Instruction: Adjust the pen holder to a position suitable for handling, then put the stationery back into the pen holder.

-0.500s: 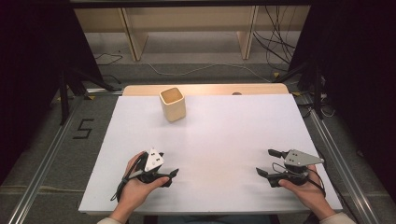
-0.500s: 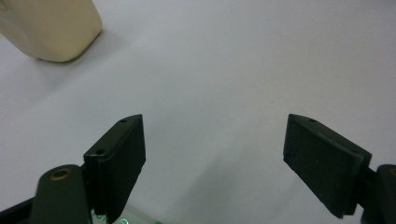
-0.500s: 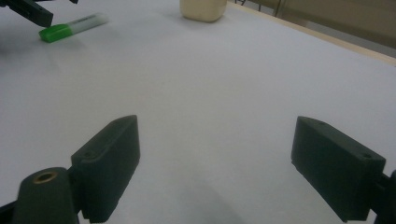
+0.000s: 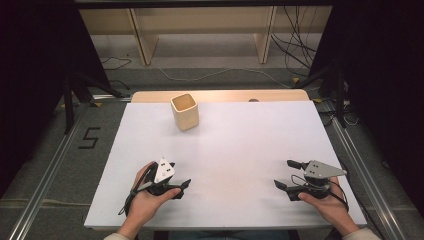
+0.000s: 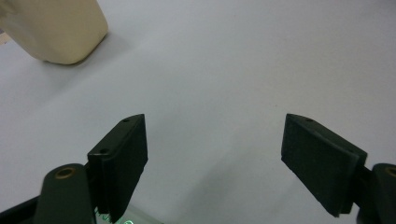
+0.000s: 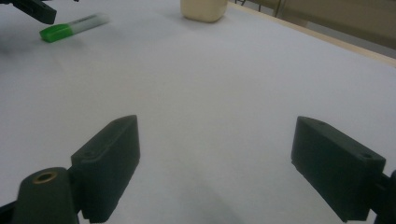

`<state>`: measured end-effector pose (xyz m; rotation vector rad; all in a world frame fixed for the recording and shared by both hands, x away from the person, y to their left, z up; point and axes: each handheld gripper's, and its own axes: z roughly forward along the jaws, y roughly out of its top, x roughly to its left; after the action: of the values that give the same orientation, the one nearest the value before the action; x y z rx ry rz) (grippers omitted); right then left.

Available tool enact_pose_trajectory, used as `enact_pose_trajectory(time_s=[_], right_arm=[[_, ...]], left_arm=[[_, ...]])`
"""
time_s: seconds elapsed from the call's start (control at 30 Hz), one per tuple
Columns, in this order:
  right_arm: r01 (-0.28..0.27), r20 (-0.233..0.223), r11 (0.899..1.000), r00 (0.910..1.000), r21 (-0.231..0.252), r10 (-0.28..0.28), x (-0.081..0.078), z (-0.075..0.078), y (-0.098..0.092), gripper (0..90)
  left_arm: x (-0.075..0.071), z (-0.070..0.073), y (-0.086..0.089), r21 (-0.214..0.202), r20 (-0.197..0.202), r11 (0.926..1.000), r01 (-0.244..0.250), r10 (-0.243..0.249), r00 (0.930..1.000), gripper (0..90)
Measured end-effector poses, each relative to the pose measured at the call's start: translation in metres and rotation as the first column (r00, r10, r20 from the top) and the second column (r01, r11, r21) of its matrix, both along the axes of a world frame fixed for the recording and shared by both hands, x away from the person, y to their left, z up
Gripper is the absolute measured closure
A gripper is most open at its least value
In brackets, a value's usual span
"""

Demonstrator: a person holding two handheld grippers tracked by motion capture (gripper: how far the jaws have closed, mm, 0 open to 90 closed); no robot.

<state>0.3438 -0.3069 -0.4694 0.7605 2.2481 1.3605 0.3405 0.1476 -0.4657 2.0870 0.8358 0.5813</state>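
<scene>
From the high view, the left tongs (image 4: 176,176) sat in the person's left hand (image 4: 145,200) near the desk's (image 4: 240,145) near-left corner, tilted on their side with the grey plate facing up. Their own view made the state plain: the two black jaws stood spread wide over bare white surface, nothing between them. That same view caught the lower part of a cream-coloured cup (image 5: 58,28) at its upper left, resting on the desk well ahead of the jaws.

The high view placed that cup (image 4: 184,111) upright and open-topped toward the far edge, left of centre, well apart from both hands.

Only the right gripper view showed a green and white marker (image 6: 72,27) lying flat on the desk at its upper left, blurred, just beside a dark jaw tip of the other tongs; from above, the left hand and tongs covered that spot.

At the near-right corner, the right tongs (image 4: 290,175) were held level in the right hand (image 4: 330,205), jaws likewise spread wide and empty, pointing leftward across the desk.
</scene>
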Motion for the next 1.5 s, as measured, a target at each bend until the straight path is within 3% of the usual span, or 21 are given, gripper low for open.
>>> enact_pose_trajectory(time_s=[0.4, 1.1, 1.33, 1.37, 1.4, 1.43, 1.5], right_arm=[[0.013, 0.001, 1.000, 0.9999, 0.012, -0.013, 0.002, 0.001, 0.001, 16.3], [0.015, 0.004, 1.000, 0.9999, 0.007, -0.015, 0.004, 0.000, 0.002, 16.3], [0.006, 0.002, 1.000, 1.0000, 0.000, -0.006, 0.003, 0.000, 0.001, 16.2], [0.006, 0.002, 1.000, 1.0000, 0.000, -0.006, 0.003, 0.000, 0.001, 16.2], [0.000, 0.006, 1.000, 1.0000, -0.002, 0.000, 0.003, 0.000, 0.001, 16.3], [0.000, 0.004, 1.000, 1.0000, 0.002, 0.000, 0.002, 0.001, 0.002, 16.3], [-0.004, 0.011, 1.000, 0.9999, 0.000, 0.004, 0.001, 0.001, 0.002, 16.2]], left_arm=[[0.000, 0.001, 0.003, -0.024, 0.016, 0.9996, -0.014, 0.014, 0.9998, 22.9], [0.002, 0.001, 0.006, -0.031, 0.013, 0.9992, -0.025, 0.026, 0.9996, 26.6], [0.009, 0.009, 0.007, -0.056, 0.011, 0.9949, -0.084, 0.084, 0.9964, 49.9], [0.011, 0.010, 0.007, -0.056, 0.004, 0.9937, -0.097, 0.097, 0.9952, 49.9], [0.014, 0.013, 0.007, -0.041, -0.005, 0.9938, -0.103, 0.103, 0.9947, 57.1], [0.020, 0.016, 0.008, -0.030, -0.013, 0.9933, -0.111, 0.111, 0.9937, 70.3], [0.023, 0.017, 0.008, -0.026, -0.022, 0.9935, -0.111, 0.111, 0.9936, 80.2]])
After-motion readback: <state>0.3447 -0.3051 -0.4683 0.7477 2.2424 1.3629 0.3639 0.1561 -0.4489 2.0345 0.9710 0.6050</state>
